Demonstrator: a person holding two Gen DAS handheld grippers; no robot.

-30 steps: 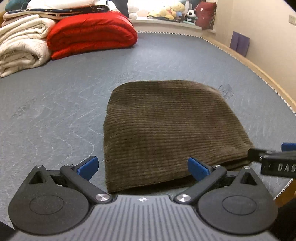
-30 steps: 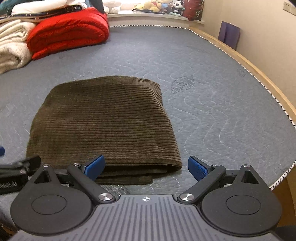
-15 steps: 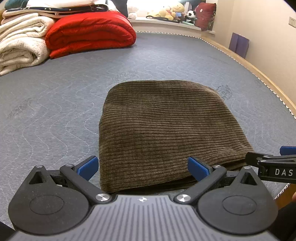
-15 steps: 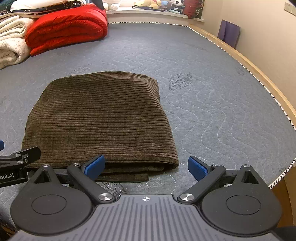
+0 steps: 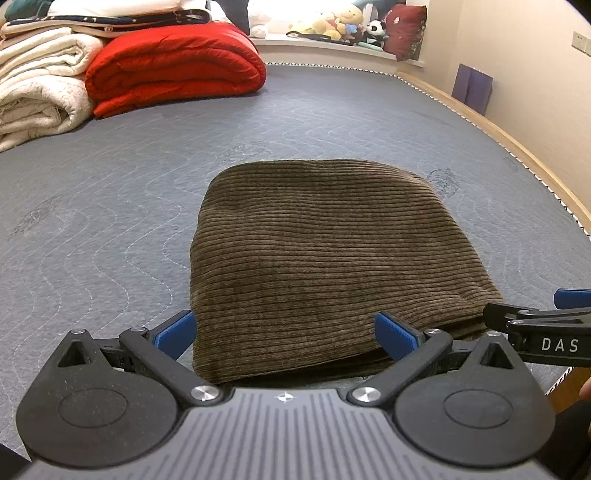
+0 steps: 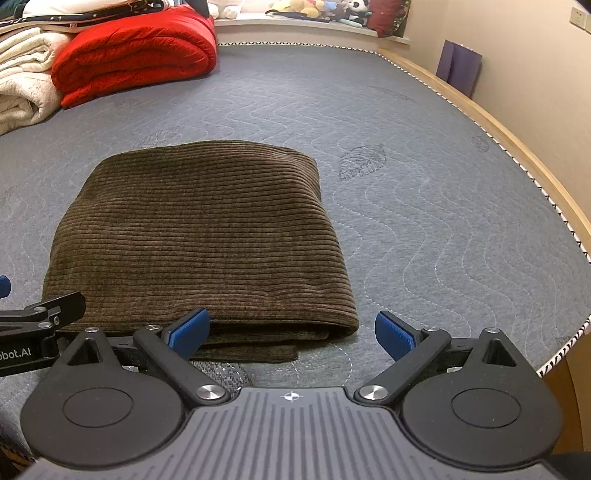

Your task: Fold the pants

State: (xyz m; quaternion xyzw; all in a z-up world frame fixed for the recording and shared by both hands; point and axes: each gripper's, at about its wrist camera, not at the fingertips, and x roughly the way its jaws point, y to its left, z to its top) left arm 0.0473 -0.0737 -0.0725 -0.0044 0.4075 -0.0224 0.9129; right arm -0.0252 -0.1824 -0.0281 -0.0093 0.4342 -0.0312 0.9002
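The brown corduroy pants (image 5: 325, 258) lie folded into a thick rectangle on the grey quilted mattress (image 5: 110, 192); they also show in the right wrist view (image 6: 199, 240). My left gripper (image 5: 284, 330) is open and empty, just above the near edge of the pants at their left part. My right gripper (image 6: 291, 332) is open and empty at the near right corner of the pants. The right gripper's fingers (image 5: 535, 321) show at the right of the left wrist view. The left gripper's finger (image 6: 44, 310) shows at the left of the right wrist view.
A folded red quilt (image 5: 173, 66) and cream blankets (image 5: 40, 92) lie at the far left of the mattress. Stuffed toys (image 5: 332, 26) sit on the window ledge. The wooden bed edge (image 6: 517, 147) and wall run along the right.
Both grippers have drawn back and risen a little from the pants, still open. The pants have not moved.
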